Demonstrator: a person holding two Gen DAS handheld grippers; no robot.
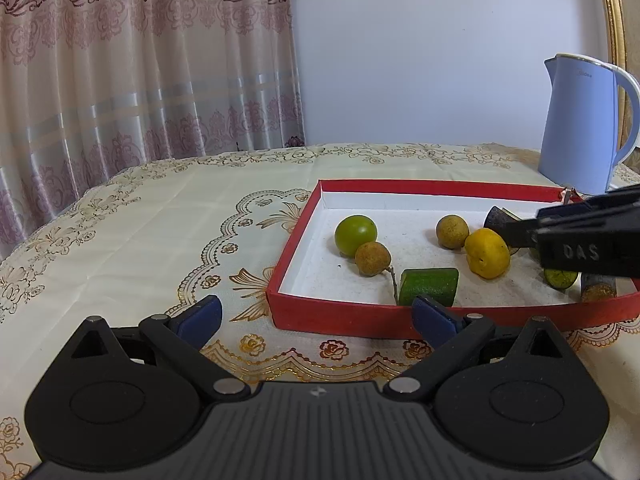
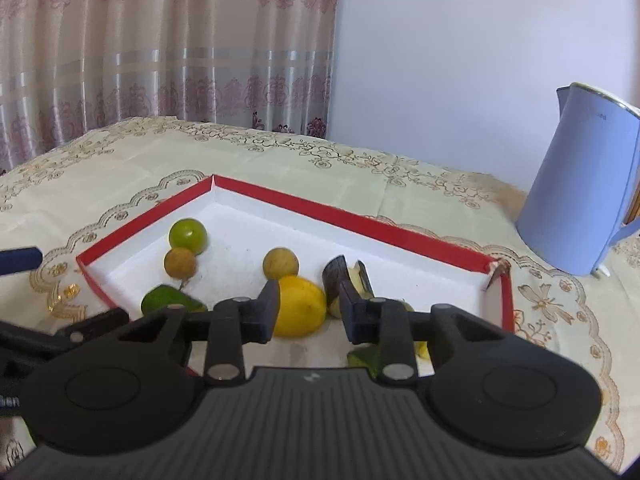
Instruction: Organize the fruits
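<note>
Over the red tray (image 2: 352,216) I see my right gripper (image 2: 308,312) half open around the yellow fruit (image 2: 302,308), gripping nothing; my left gripper (image 1: 316,316) hangs wide open, empty.

The left gripper (image 1: 316,314) hovered low with its jaws spread wide; the right gripper (image 2: 308,306) reached forward, jaws parted more narrowly.

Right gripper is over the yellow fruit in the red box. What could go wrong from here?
1. The right hand-held gripper is open, its fingers close either side of the round yellow fruit; a off-centre close could roll it away.
2. A dark purple cut piece sits just by the right finger and may get nudged.
3. A brown round fruit right behind could be pushed.
</note>
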